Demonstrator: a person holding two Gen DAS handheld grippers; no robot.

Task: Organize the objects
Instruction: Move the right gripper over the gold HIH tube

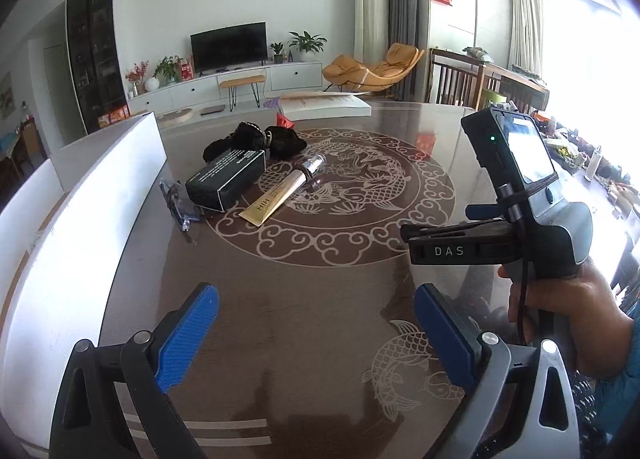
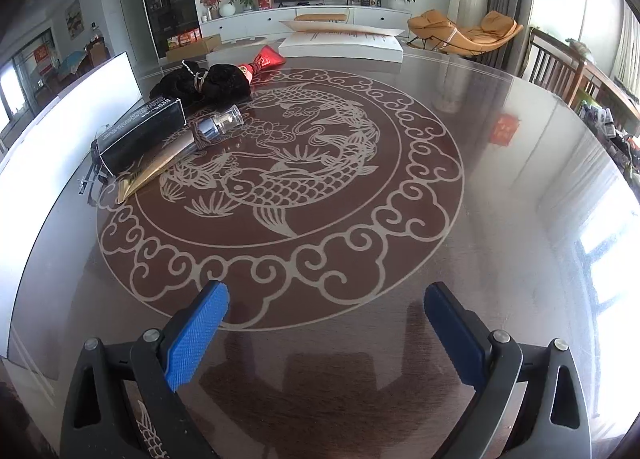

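A black box (image 1: 224,179) (image 2: 140,135) lies on the round table's left part. A gold tube with a silver cap (image 1: 280,191) (image 2: 176,155) lies beside it. A black cloth pouch (image 1: 256,141) (image 2: 208,83) lies behind them, with a red packet (image 1: 285,121) (image 2: 268,58) beyond. Clear glasses (image 1: 180,207) (image 2: 90,175) lie left of the box. My left gripper (image 1: 316,331) is open and empty, low over the near table. My right gripper (image 2: 326,331) is open and empty; its body (image 1: 520,195) shows in the left wrist view at right.
A white tray wall (image 1: 92,187) (image 2: 80,107) runs along the table's left edge. A white flat box (image 1: 324,105) (image 2: 340,43) sits at the far edge. The brown table (image 2: 360,199) bears a fish pattern. Wooden chairs (image 1: 456,79) stand at the far right.
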